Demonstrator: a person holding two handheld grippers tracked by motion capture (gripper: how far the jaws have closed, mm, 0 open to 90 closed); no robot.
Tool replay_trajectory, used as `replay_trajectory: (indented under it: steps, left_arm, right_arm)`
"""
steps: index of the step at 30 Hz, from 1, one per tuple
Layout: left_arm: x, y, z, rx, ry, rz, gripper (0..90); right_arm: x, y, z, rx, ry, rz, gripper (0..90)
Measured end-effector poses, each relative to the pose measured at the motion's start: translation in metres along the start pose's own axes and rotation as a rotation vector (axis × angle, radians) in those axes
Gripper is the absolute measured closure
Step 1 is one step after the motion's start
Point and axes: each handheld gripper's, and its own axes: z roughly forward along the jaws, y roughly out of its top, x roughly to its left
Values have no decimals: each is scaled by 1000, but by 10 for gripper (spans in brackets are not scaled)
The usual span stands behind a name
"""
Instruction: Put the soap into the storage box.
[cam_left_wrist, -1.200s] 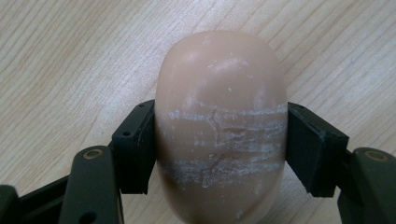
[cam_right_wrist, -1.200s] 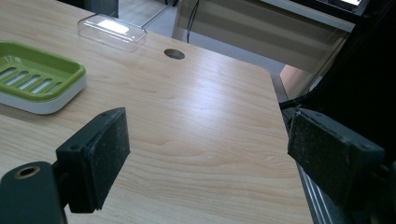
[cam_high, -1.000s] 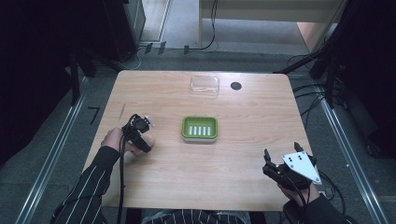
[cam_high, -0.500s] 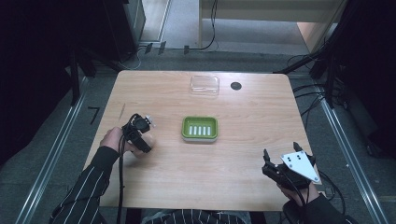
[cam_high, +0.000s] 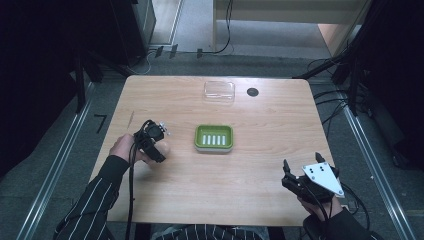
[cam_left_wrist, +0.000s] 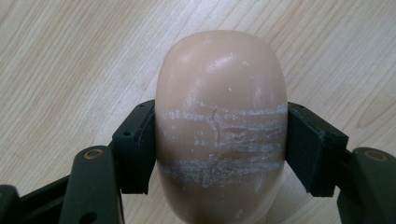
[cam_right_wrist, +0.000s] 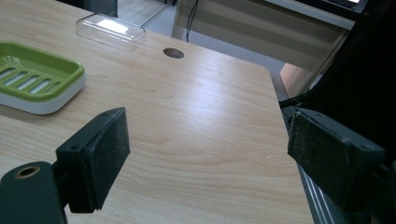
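The left gripper (cam_left_wrist: 219, 144) is clamped on a beige bar of soap (cam_left_wrist: 220, 126), one black pad pressed against each flank of the bar. White scuff marks band the soap's surface. In the high view this gripper (cam_high: 159, 147) sits at the left side of the wooden table (cam_high: 250, 175), with the soap (cam_high: 162, 149) low over the tabletop, left of the green soap dish (cam_high: 214, 138) and apart from it. A clear plastic lid (cam_high: 219, 91) lies near the far edge, beside a round hole (cam_high: 252, 92). The right gripper (cam_high: 295, 172) rests at the near right corner, jaws wide apart with nothing between them.
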Motion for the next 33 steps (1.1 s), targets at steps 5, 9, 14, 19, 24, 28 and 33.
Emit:
replay_trajectory:
  steps: [5, 9, 14, 19, 24, 28, 33]
  left_arm:
    - [-4, 4, -2, 5, -6, 27, 336]
    - [-7, 9, -5, 1, -3, 41, 336]
    - [-9, 16, -6, -4, -12, 62, 336]
    - [-9, 21, -6, -5, -10, 74, 337]
    - [-9, 26, -9, -5, -7, 88, 336]
    - [-8, 30, -11, -13, -6, 96, 337]
    - [-10, 35, -12, -18, -22, 116, 337]
  right_arm:
    - [0, 0, 0, 1, 2, -3, 136]
    - [-1, 0, 0, -3, -2, 0, 136]
    - [0, 0, 0, 2, 4, -9, 136]
    - [-2, -1, -1, -3, -7, 3, 136]
    - [-1, -1, -2, -1, -7, -7, 136]
    - [-2, -2, -2, 2, -10, -2, 136]
    - [-2, -2, 0, 6, -8, -6, 136]
